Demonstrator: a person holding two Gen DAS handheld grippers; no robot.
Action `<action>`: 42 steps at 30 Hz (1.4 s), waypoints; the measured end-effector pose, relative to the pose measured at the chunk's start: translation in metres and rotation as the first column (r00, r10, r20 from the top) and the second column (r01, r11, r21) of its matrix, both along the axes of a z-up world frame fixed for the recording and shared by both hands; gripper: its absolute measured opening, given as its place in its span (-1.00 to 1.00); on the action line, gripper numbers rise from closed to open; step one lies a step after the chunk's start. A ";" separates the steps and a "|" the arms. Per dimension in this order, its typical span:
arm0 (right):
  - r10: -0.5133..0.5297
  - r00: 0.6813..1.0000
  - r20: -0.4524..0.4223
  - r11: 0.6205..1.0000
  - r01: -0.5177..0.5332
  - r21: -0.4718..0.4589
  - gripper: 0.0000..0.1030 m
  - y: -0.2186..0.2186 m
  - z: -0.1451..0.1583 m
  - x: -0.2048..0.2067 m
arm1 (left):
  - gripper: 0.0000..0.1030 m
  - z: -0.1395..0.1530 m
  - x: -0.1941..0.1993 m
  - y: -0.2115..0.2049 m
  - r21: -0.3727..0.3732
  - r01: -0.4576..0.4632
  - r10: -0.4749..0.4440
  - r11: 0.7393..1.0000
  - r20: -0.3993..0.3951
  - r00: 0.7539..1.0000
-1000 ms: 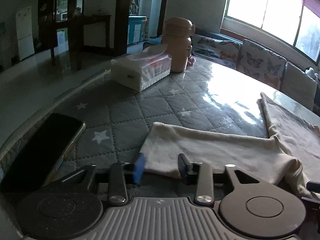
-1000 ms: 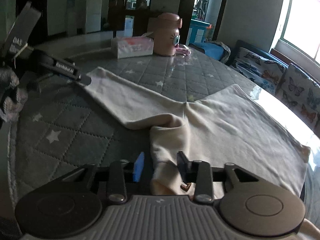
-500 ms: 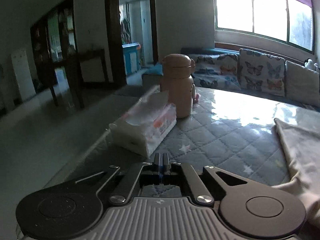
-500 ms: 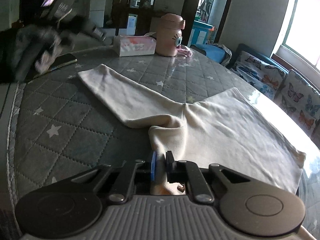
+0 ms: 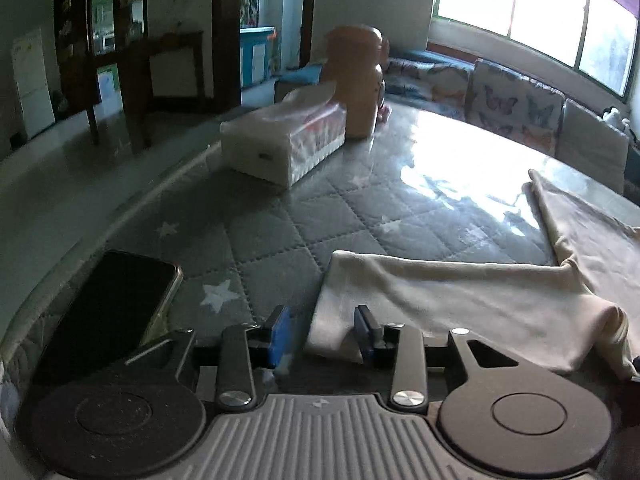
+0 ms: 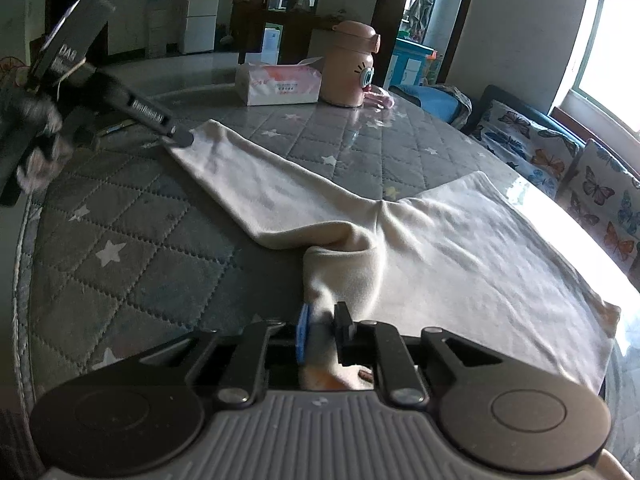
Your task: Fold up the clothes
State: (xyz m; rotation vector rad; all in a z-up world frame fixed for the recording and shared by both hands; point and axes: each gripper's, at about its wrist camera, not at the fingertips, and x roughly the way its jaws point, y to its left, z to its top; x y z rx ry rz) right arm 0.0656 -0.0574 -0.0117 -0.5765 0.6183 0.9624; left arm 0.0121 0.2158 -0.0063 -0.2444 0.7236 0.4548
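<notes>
A cream long-sleeved garment (image 6: 460,248) lies flat on the grey quilted table (image 6: 132,240), one sleeve (image 5: 440,296) stretched toward the left. My left gripper (image 5: 322,330) is open, its fingers either side of the sleeve's cuff corner; it also shows in the right wrist view (image 6: 176,136) at the cuff. My right gripper (image 6: 324,328) is shut on a bunched fold of the garment near its collar end.
A black phone (image 5: 116,308) lies by the table's left edge. A tissue pack (image 5: 284,144) and a pink bottle (image 6: 352,68) stand at the far side. A butterfly-print sofa (image 6: 560,160) runs along the right under the window.
My left gripper was raised and shut half a second ago; it has come back down to the cuff and opened. My right gripper shut on the garment fold and still holds it.
</notes>
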 end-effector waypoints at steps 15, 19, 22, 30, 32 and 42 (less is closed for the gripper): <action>0.004 1.000 -0.010 1.000 -0.004 -0.005 -0.79 0.002 -0.001 0.000 | -0.89 0.051 0.053 0.015 0.197 0.064 -0.085 0.978 0.100 0.991; 0.029 0.999 -0.020 0.999 -0.029 -0.016 -0.81 0.003 -0.003 -0.003 | -0.89 0.064 0.088 0.014 0.287 0.116 -0.148 0.951 0.092 0.985; 0.044 0.999 -0.025 0.999 -0.044 -0.015 -0.81 0.001 -0.003 -0.005 | -0.89 0.054 0.107 0.015 0.302 0.144 -0.164 0.943 0.042 0.986; 0.084 0.991 -0.102 0.996 -0.082 0.028 -0.68 -0.003 0.010 0.004 | -0.88 0.020 0.123 0.022 0.264 0.166 -0.159 0.950 -0.047 0.986; 0.074 0.990 -0.123 0.995 -0.065 0.077 -0.65 -0.002 0.017 0.011 | -0.88 0.017 0.121 0.025 0.255 0.162 -0.154 0.953 -0.052 0.987; 0.040 0.987 -0.153 0.997 -0.029 0.070 -0.65 0.022 -0.001 0.018 | -0.88 0.019 0.117 0.026 0.245 0.152 -0.149 0.958 -0.032 0.988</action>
